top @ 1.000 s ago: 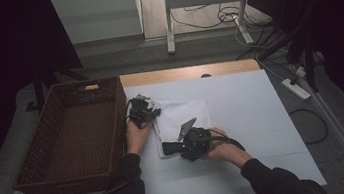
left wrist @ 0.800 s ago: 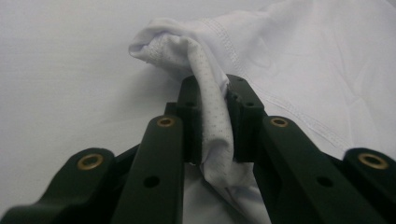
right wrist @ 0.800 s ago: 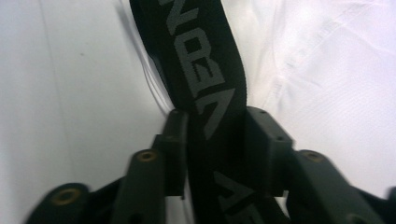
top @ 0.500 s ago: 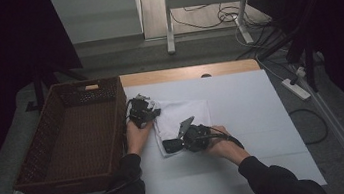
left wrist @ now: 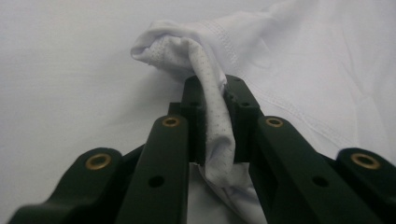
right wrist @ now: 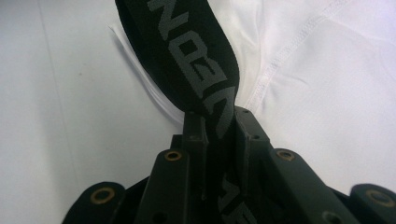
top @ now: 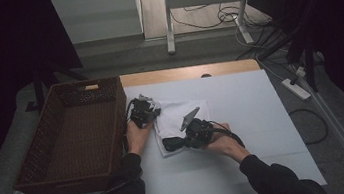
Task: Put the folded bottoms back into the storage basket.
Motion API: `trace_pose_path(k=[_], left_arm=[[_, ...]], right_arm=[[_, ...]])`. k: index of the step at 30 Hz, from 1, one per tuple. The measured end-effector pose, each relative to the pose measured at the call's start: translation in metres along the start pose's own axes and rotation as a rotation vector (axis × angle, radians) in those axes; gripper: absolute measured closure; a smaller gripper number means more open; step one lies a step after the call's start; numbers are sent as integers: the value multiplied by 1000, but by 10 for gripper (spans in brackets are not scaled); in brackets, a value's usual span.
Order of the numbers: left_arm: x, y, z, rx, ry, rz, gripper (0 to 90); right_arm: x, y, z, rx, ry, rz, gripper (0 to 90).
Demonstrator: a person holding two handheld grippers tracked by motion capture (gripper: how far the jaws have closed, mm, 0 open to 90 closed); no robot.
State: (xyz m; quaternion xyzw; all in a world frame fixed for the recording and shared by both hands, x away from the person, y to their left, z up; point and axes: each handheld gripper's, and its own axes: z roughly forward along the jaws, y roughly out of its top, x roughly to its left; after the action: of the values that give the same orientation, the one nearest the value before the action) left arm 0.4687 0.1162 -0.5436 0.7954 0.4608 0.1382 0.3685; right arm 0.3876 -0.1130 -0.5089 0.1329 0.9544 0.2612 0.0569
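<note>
Basket [top: 71, 135] holds nothing — left fingers [left wrist: 194, 116] clamp white garment [top: 175, 116], right fingers [right wrist: 194, 135] clamp its black waistband [right wrist: 187, 56].

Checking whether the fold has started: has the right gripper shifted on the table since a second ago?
Yes, slightly. In the high view the right gripper has slid a little left toward the wicker basket; its jaws are clamped on the garment's black waistband.

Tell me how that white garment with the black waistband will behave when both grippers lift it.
The white garment will probably hang limp: it bunches softly between the left gripper jaws. It looks thin and light. The black waistband, pinched by the right gripper, may stretch.
</note>
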Motion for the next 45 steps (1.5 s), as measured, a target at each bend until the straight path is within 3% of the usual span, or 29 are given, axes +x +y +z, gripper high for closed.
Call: trace_pose_path(k=[5,10,17,34,45], left_arm=[[-2,4,-4,0,14,-7,809],[-5,13,-14,-3,30,16,810],[-9,20,-21,-19,35,22,810],[-14,43,-43,-64,31,18,810],[-15,64,-66,-74,41,29,811]], right_arm=[[-1,1,-3,-24,46,35,771],[1,6,-8,-57,90,54,772],[3,10,-15,-89,97,43,773],[3,18,-44,-172,109,63,773],[5,28,-62,-247,134,92,773]])
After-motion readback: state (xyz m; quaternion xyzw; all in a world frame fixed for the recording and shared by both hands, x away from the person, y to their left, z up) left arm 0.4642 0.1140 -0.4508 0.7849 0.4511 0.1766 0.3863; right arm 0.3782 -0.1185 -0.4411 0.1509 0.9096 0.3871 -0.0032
